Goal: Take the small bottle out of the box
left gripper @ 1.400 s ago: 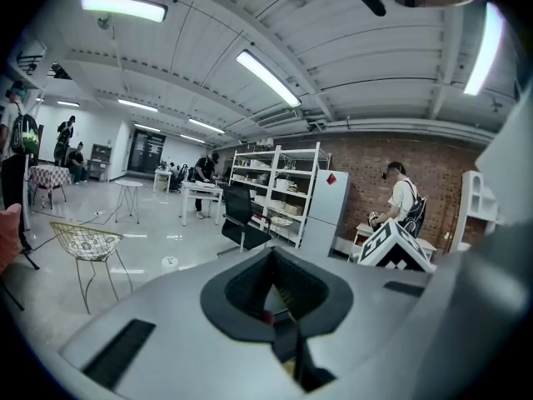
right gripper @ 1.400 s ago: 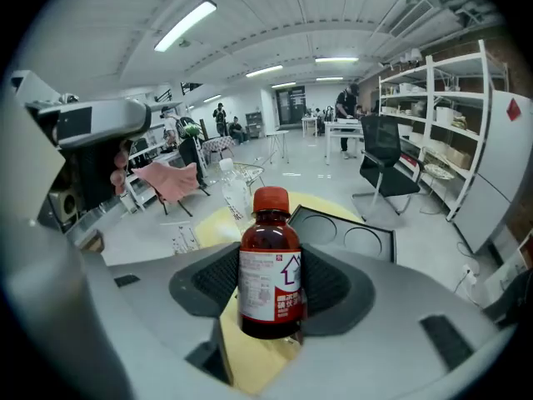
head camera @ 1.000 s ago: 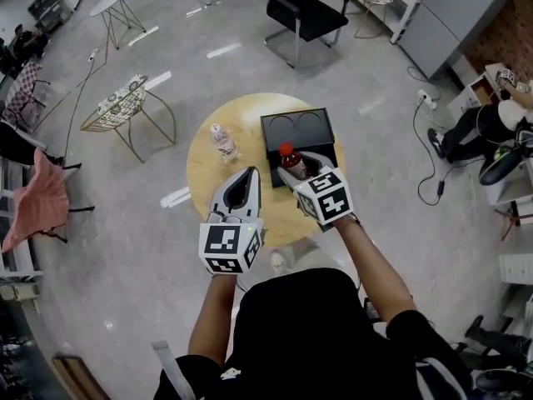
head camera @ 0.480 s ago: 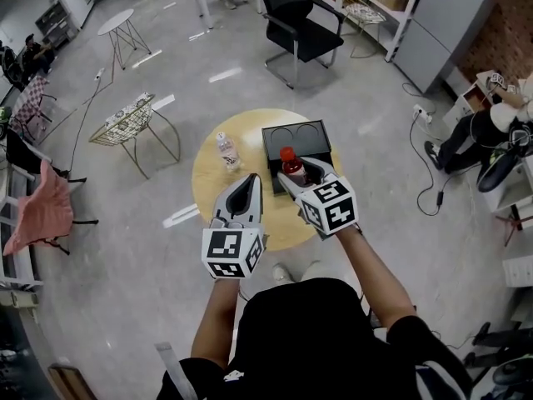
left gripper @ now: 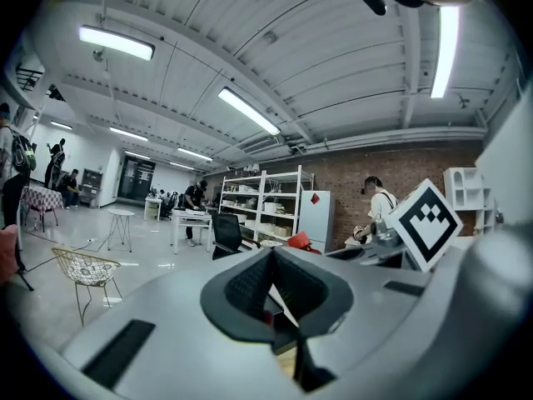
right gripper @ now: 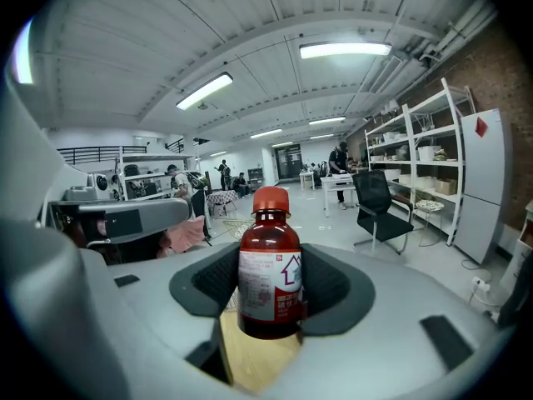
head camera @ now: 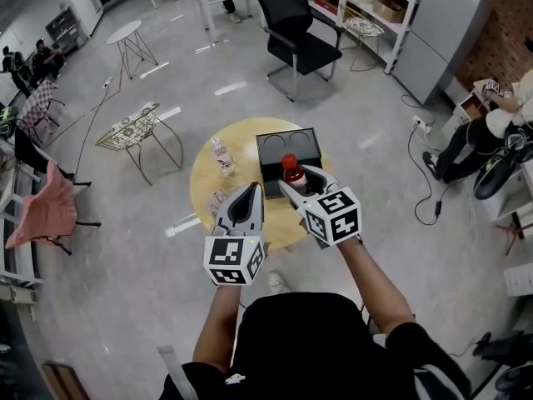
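The right gripper [head camera: 300,184] is clamped on the small bottle [right gripper: 269,265], its 2 dark pads pressing the brown body from either side, just at the white and red label. The bottle stands upright in the grip, with its red cap [right gripper: 271,199] well above the jaws. In the right gripper view, pale wood of the round tabletop [head camera: 208,182] shows below the bottle's base. From the head view the bottle sits over the near part of the black box [head camera: 287,144], whose far half shows 2 round recesses, both empty. Whether the base is fully clear of the box rim cannot be told from there.

The left gripper [head camera: 251,190] hovers beside the right one, over the near side of the tabletop and left of the box. Its jaws meet at the tips and hold nothing.

A clear plastic bottle [head camera: 221,155] stands on the tabletop left of the box, apart from both grippers. Beyond the tabletop are a black office chair [head camera: 304,44] and a wire chair [head camera: 133,123] on the grey floor.
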### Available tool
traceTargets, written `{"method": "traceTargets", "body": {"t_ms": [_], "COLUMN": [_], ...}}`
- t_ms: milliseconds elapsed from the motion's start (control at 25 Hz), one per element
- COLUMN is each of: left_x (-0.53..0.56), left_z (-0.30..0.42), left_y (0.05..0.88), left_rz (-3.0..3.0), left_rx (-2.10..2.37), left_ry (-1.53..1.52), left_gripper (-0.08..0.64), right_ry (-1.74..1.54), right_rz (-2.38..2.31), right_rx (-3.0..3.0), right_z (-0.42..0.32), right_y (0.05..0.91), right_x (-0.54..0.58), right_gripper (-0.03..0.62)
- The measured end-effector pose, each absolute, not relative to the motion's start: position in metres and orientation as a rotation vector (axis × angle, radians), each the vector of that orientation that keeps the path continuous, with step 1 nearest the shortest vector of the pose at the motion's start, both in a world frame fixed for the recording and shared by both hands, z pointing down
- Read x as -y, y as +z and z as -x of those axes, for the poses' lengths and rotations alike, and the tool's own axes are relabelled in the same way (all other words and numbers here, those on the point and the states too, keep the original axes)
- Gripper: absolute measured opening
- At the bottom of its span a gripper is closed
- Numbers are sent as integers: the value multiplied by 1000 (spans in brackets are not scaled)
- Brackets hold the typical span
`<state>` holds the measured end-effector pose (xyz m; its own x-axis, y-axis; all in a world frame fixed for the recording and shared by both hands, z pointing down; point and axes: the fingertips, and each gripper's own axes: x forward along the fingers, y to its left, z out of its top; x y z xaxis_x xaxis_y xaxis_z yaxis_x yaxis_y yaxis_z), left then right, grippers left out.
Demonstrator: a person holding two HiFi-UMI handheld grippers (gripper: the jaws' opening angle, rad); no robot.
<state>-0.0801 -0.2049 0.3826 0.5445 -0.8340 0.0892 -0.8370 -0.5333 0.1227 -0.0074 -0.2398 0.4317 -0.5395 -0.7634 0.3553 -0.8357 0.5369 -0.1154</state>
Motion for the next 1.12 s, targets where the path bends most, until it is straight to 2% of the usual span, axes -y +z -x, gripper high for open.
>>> {"method": "traceTargets", "body": {"t_ms": [560,1120], "left_x": [120,44], "left_z": [22,0], "left_y": [374,359], "left_rz": [-2633,-2617], "left_rx": [1437,1520], "left_ry": [23,-39], "left_gripper": [9,9], "right_ry": [386,374], "right_rz": [-1350,-1316], "right_rx": [2584,2667], "right_z": [-46,-70], "right_y": [404,391], "right_x": [152,75], "right_gripper": [213,213]}}
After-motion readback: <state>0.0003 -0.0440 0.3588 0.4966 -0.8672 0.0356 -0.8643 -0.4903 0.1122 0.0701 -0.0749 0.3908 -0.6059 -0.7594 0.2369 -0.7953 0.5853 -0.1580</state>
